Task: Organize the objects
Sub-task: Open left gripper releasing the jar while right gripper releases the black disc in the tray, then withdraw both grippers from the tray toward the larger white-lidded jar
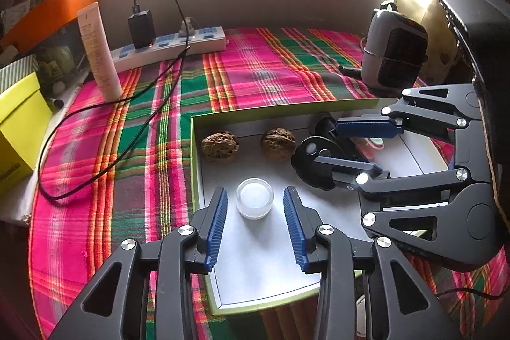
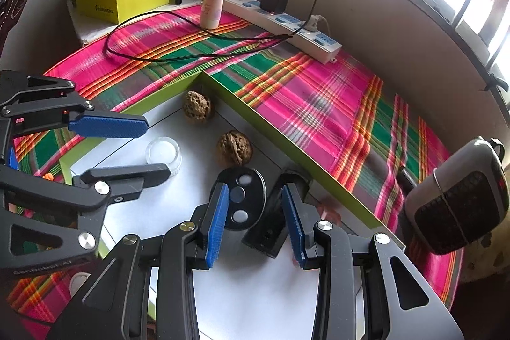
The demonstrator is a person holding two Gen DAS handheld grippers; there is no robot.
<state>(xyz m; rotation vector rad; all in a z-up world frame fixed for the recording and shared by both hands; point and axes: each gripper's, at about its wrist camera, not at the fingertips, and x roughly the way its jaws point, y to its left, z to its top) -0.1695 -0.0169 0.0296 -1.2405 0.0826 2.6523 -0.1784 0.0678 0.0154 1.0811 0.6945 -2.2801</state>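
A shallow box [image 1: 204, 120] with green walls lies on a plaid cloth [image 1: 255, 62]. Inside it, a small candle jar [image 1: 255, 197] stands between the parted fingers of the left gripper [image 1: 255, 196], touching neither. Two walnuts [image 1: 220, 145] sit at its twelve o'clock. At two o'clock the right gripper [image 2: 255, 196] holds its fingers apart around a black block [image 2: 271, 222], a black disc [image 2: 244, 199] just beside them; whether they press it I cannot tell.

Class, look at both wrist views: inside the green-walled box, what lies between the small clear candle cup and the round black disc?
Nothing: only bare white box floor separates the candle cup from the black disc. The left wrist view shows it best.
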